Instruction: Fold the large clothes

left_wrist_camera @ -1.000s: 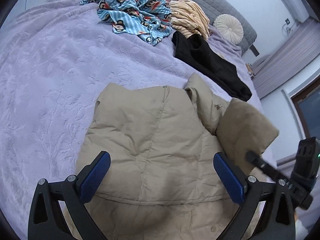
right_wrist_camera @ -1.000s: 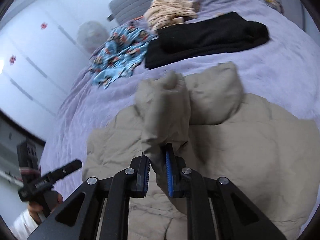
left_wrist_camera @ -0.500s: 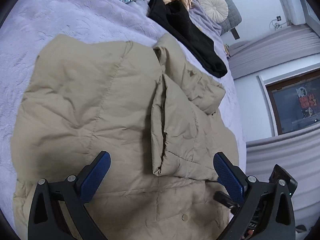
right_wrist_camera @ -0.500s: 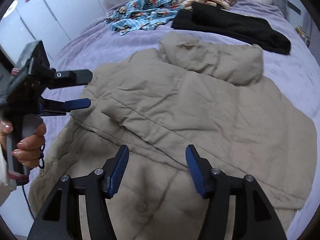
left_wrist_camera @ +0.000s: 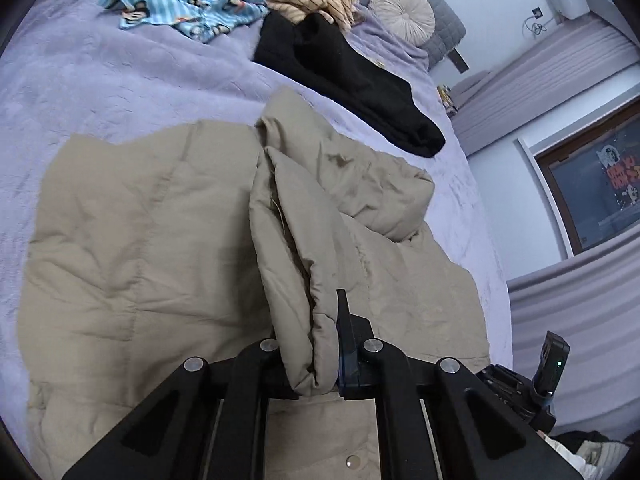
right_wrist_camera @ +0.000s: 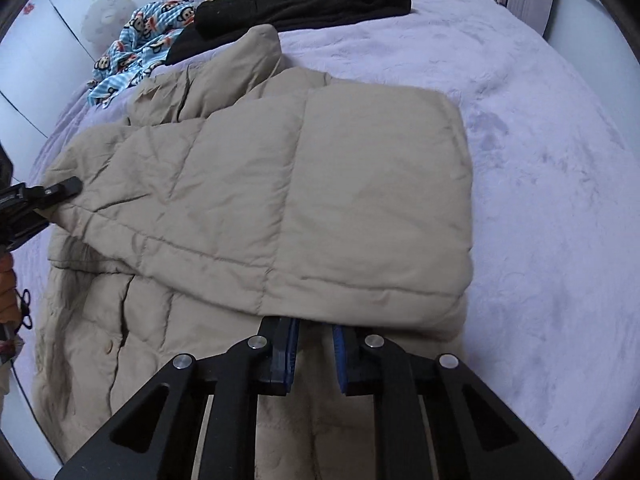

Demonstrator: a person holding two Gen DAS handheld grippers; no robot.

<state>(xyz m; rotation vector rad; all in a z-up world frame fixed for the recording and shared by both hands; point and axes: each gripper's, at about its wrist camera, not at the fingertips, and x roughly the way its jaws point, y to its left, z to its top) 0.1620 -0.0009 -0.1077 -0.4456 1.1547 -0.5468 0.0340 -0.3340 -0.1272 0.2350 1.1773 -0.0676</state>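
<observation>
Only partly visible, left gripper [left_wrist_camera: 310, 344] fingers behind pinched beige jacket [left_wrist_camera: 168, 240] fold

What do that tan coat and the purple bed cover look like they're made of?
The tan coat looks like a padded, quilted synthetic shell: puffy stitched panels, slight sheen, fine crinkles. The purple bed cover looks like soft matte plush or fleece, with a brushed nap and embossed pattern.

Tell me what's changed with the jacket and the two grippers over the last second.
The left gripper, wide open before, has shut on a raised fold of the jacket. The right gripper let go of the sleeve it pinched, moved to the near edge, and its jaws are closing there. The black garment, the blue print cloth and the bed stayed put.
</observation>
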